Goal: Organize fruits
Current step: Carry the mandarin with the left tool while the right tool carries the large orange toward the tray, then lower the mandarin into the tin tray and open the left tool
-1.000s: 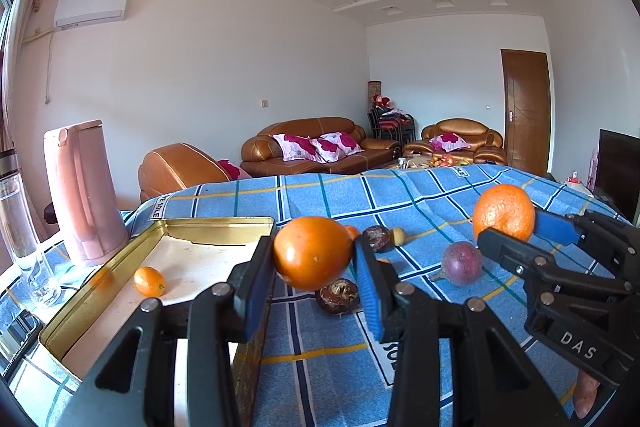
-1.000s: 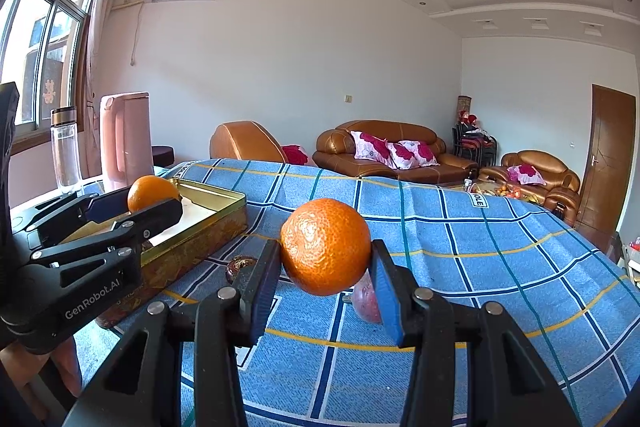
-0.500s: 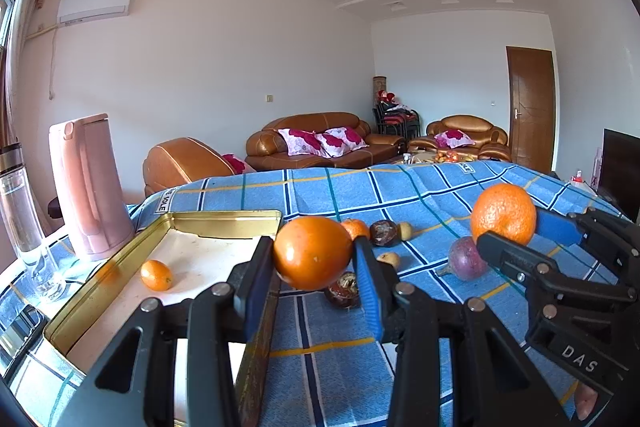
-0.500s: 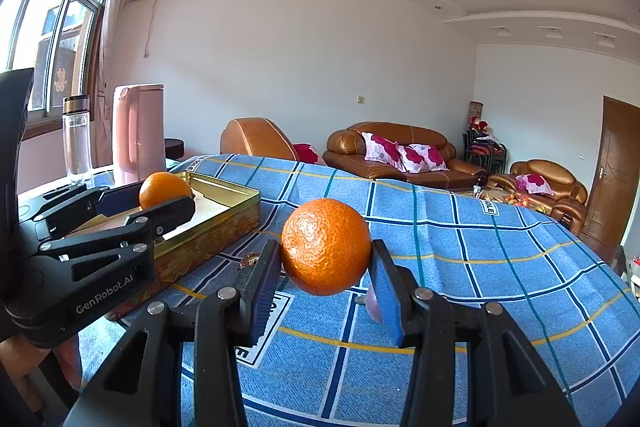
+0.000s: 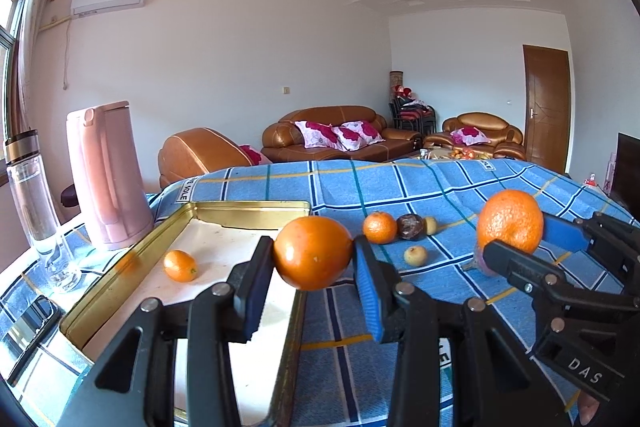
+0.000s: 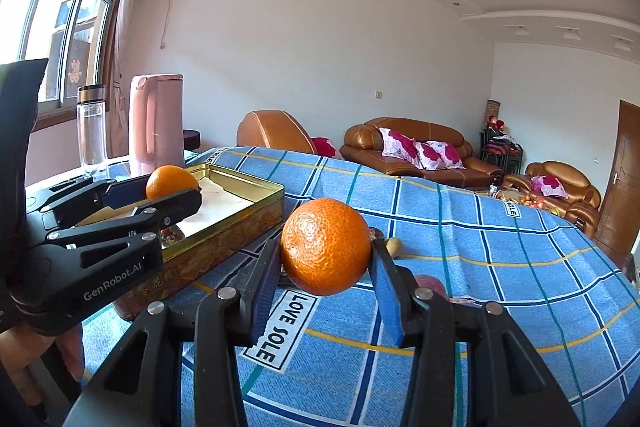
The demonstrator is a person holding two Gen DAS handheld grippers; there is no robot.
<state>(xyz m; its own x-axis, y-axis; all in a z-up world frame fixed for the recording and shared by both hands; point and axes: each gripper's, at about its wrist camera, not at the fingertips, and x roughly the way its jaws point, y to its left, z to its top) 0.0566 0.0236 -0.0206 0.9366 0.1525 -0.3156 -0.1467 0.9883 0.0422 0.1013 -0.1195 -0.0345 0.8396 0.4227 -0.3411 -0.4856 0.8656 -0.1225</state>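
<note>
My left gripper (image 5: 314,259) is shut on a smooth orange (image 5: 313,253) and holds it above the right rim of the gold tin tray (image 5: 248,213). It also shows in the right wrist view (image 6: 172,187), over the tray (image 6: 240,205). My right gripper (image 6: 325,251) is shut on a rough-skinned orange (image 6: 325,246), held above the blue checked cloth to the right of the tray; it also shows in the left wrist view (image 5: 510,223). A small mandarin (image 5: 180,265) lies in the tray.
On the cloth lie a small mandarin (image 5: 379,227), a dark passion fruit (image 5: 411,226), two small yellowish fruits (image 5: 415,255) and a purple fruit, mostly hidden behind my right gripper. A pink kettle (image 5: 106,175) and a clear bottle (image 5: 34,203) stand left of the tray. A phone (image 5: 24,331) lies at the near left.
Both grippers have risen and tilted down a little with their oranges; the left has drifted towards the tray. More of the table and the loose fruits now show.
</note>
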